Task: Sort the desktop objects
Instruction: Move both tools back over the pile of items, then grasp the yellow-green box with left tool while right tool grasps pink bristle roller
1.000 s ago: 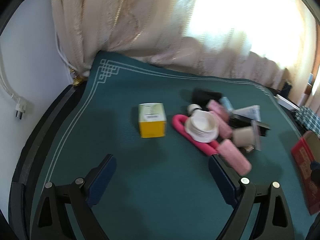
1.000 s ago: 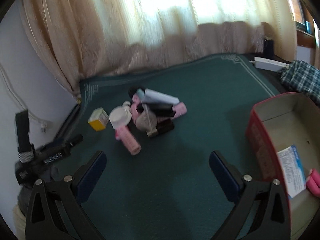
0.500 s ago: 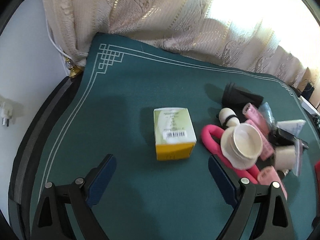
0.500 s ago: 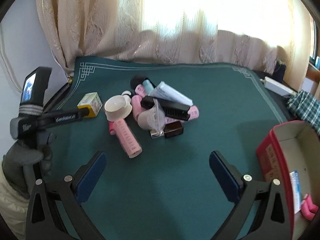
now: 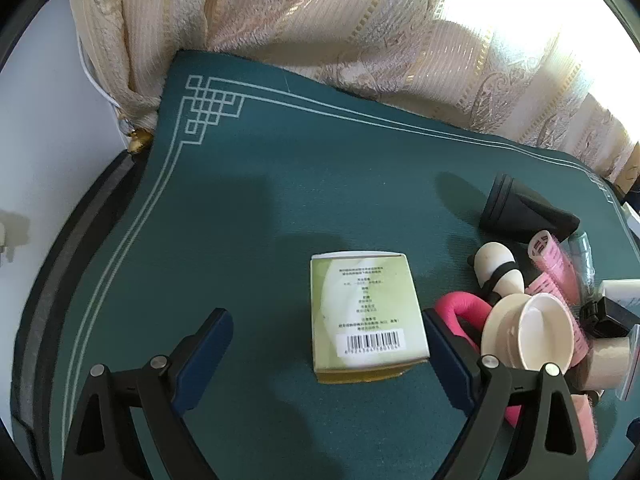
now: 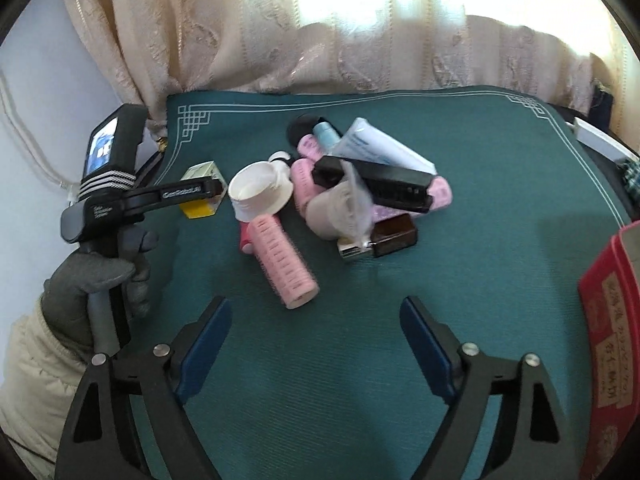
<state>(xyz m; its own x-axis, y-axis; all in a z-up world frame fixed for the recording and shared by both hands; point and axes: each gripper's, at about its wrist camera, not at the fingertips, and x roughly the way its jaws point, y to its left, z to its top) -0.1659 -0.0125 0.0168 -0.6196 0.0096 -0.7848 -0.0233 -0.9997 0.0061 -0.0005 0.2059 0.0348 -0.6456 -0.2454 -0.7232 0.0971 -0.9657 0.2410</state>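
A green-and-yellow carton (image 5: pixel 368 312) lies on the green mat (image 5: pixel 280 184), between the fingers of my left gripper (image 5: pixel 324 332). That gripper is open: its right pad is close beside the carton, the left pad well apart. To the right is a heap: a white cup (image 5: pixel 532 332), a pink loop (image 5: pixel 460 308), a black tube (image 5: pixel 524 212). My right gripper (image 6: pixel 314 316) hovers before the heap, jaws closing with nothing between them. A pink roller (image 6: pixel 282 264) lies just beyond its tips. The heap also holds a black comb case (image 6: pixel 376 184), a white tube (image 6: pixel 384 148) and a brown bottle (image 6: pixel 396 234).
A red cardboard box (image 6: pixel 612 320) stands at the right edge of the mat. Curtains (image 6: pixel 320 32) hang behind the table. A gloved hand (image 6: pixel 92 280) holds the left gripper's handle at the left. Bare mat lies between the heap and the red box.
The left gripper came forward and down, so the carton now lies between its fingers. The right gripper drew nearer the heap, swung away from the red box, and its jaws narrowed.
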